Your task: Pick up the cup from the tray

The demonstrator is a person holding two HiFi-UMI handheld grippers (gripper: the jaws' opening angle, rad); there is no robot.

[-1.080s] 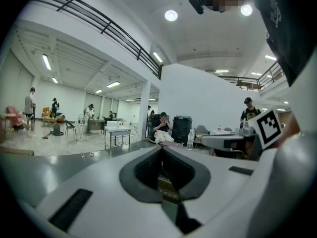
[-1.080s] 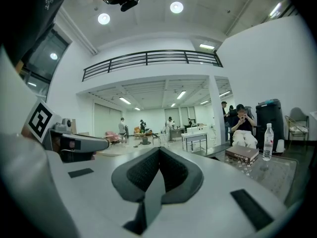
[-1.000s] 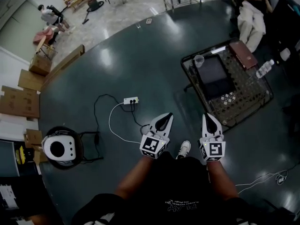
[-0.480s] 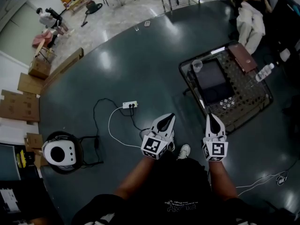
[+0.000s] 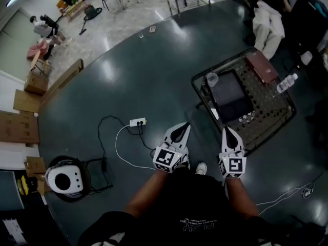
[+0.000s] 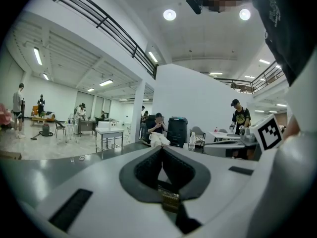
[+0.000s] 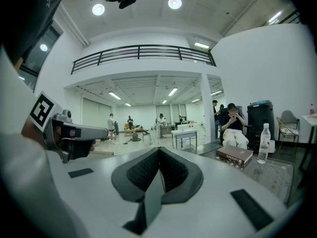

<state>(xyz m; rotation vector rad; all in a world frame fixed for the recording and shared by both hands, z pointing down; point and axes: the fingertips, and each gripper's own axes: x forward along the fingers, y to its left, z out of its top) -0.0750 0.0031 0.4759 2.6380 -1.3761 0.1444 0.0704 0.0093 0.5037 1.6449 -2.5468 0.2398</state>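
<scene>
Both grippers are sitting shut with nothing in them. The left gripper [image 5: 183, 127] and the right gripper [image 5: 226, 131] are hanging side by side at the lower middle of the head view, and each gripper view is showing its 2 jaws pressed together with nothing between them.

The cup [image 5: 211, 79] is standing upright in the upper right of the head view, at the near-left corner of the low table [image 5: 266, 118]. It is just beside the corner of the dark tray [image 5: 231, 92]; whether it is resting on the tray's edge or on the table next to it is not clear. A brown book [image 5: 262, 66] and 1 bottle [image 5: 286, 82] are lying further right, well apart from the cup. Both grippers are well short of it.

The cup is looking pale and translucent, so it is probably thin plastic: light, easy to tip, and likely to buckle or slip under a hard squeeze. Whether it is holding liquid cannot be made out. A sensible hold would be across the wall at about mid-height, 1 jaw on each side, closing gently and lifting straight up.
</scene>
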